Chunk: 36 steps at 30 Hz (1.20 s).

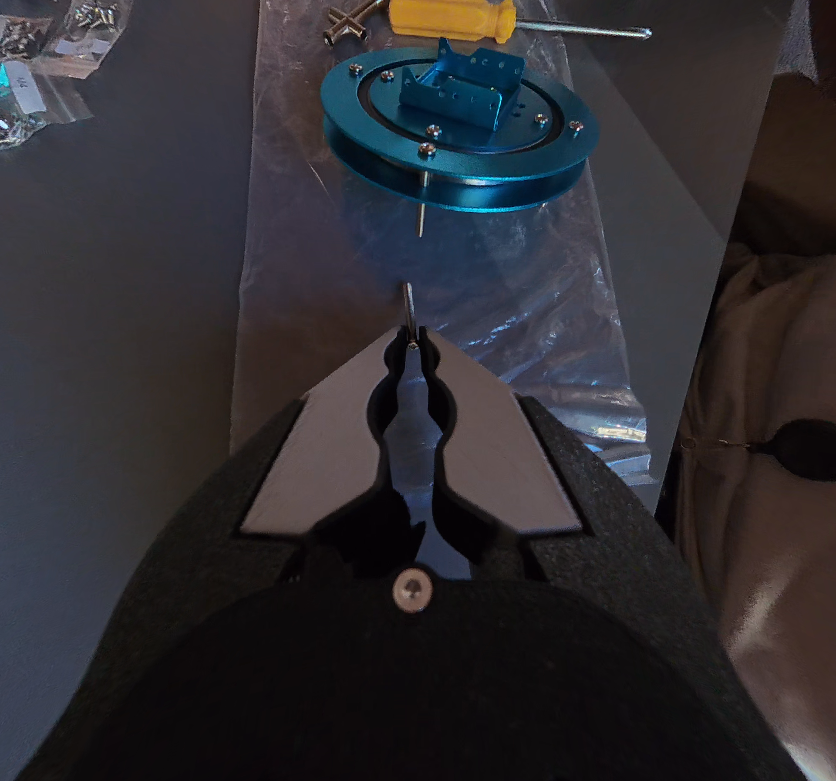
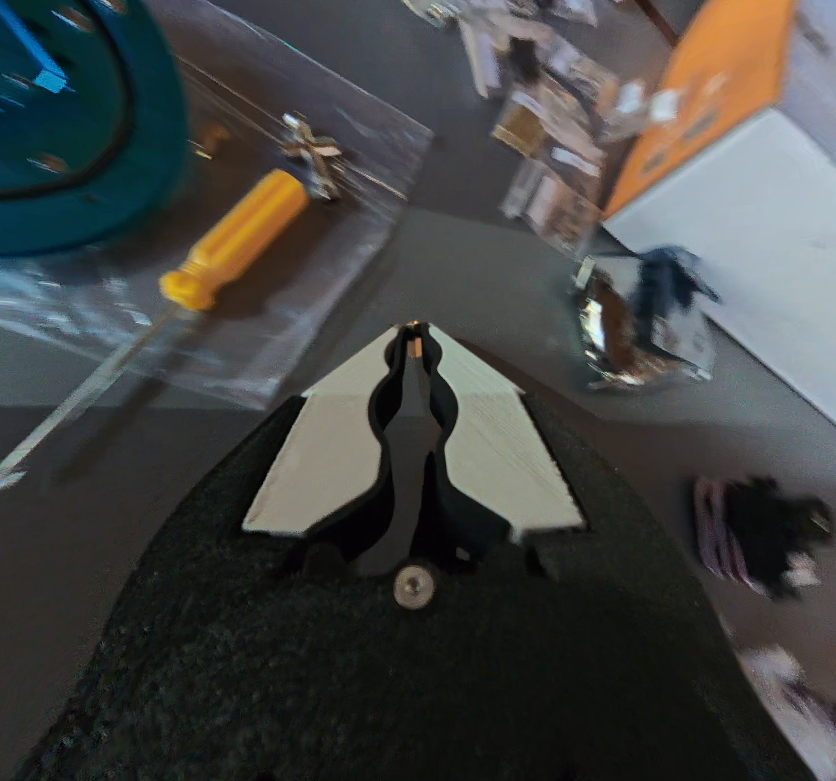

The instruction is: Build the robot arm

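Jaws of left gripper (image 1: 410,337) pinch a screw (image 1: 409,309).

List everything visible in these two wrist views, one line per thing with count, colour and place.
Round assembly: one, blue, two stacked discs with a blue bracket on top, on the plastic sheet.
Long screw: one, silver, hanging down through the disc's near rim.
Plastic sheet: one, clear, spread on the dark table.
Screwdriver: one, yellow handle, beyond the discs.
Cross wrench: one, grey metal, left of the screwdriver handle.
Small bags of hardware: several, clear, far left of the table.
Box: one, orange and white, far right in the right wrist view.
Left gripper: black and grey, shut on a thin silver screw.
Right gripper: shut on a small metal piece, brassy, blurred.
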Motion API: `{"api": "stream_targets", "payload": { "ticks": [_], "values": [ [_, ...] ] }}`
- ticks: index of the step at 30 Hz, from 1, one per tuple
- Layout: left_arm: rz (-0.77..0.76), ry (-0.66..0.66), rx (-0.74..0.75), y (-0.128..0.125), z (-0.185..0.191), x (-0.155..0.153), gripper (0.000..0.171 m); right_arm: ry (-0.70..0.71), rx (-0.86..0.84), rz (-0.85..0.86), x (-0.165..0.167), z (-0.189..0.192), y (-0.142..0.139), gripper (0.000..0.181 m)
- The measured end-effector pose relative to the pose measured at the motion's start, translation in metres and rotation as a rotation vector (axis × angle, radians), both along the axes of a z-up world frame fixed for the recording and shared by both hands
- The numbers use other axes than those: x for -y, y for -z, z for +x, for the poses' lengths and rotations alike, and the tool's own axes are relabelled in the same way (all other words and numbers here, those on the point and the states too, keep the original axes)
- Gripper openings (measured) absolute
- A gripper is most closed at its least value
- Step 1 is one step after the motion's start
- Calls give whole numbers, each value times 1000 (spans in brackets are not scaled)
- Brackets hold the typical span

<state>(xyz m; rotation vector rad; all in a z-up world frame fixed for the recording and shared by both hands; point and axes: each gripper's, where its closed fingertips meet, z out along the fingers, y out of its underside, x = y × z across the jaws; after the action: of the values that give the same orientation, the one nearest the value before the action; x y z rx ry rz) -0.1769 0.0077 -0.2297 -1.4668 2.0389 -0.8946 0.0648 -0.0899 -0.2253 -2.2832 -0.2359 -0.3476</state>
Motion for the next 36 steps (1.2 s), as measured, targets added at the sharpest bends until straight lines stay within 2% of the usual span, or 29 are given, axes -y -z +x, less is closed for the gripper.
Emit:
{"api": "stream_targets", "payload": {
  "ticks": [2,5,8,17,25,29,30,34,36],
  "values": [
    [-7,-16,46,-5,3,0,4,73,95,24,7,16,-3,5],
    [-6,-65,116,-16,3,-7,4,76,81,74,8,15,-10,5],
    [1,-79,118,-16,-4,-10,4,51,22,82,5,8,-8,5],
    [35,-53,51,-3,-3,-6,5,86,98,32,5,15,0,5],
    [39,-42,6,4,-2,-5,5,90,59,39,8,17,0,5],
    [35,-40,0,5,-2,-5,5,47,79,10,7,10,5,5],
    [31,-39,-2,5,-2,-5,5,8,52,11,5,2,3,5],
    [23,-36,-4,5,-2,-5,5,-194,-264,-86,8,-53,-1,5],
    [31,-35,-1,5,-2,-6,7,-209,-302,-138,10,-58,0,5]
  ]
}}
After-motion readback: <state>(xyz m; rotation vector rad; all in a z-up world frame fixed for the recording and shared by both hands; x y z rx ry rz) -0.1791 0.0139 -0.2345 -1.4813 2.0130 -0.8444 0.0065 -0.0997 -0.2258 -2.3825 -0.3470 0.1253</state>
